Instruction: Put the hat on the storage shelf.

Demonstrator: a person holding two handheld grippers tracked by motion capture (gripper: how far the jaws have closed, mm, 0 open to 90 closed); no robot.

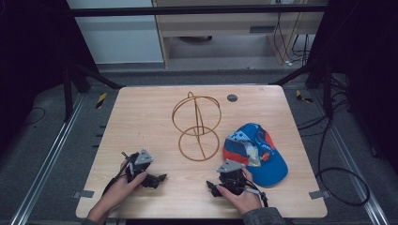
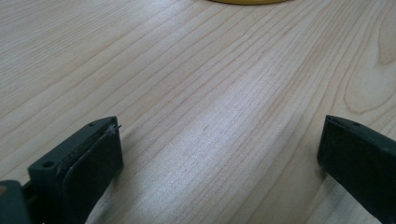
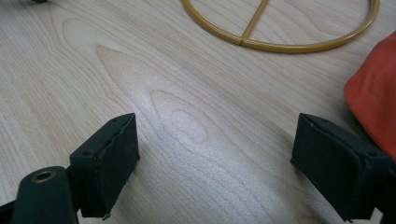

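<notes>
Both grippers rest low near the front edge of the table (image 1: 141,117), so the work looks to be at its opening step, with nothing picked up. The left gripper (image 1: 149,177) has its jaws spread wide over bare wood. The right gripper (image 1: 217,183) is likewise released, holding nothing. The cap (image 1: 258,152), blue and red, lies on the table just to the right of the right gripper, its red edge (image 3: 373,93) close beside 1 jaw. The gold wire stand (image 1: 197,126) rises at mid-table, touching neither gripper. The next move probably calls for the right gripper to reach the cap's brim and close on it.
</notes>
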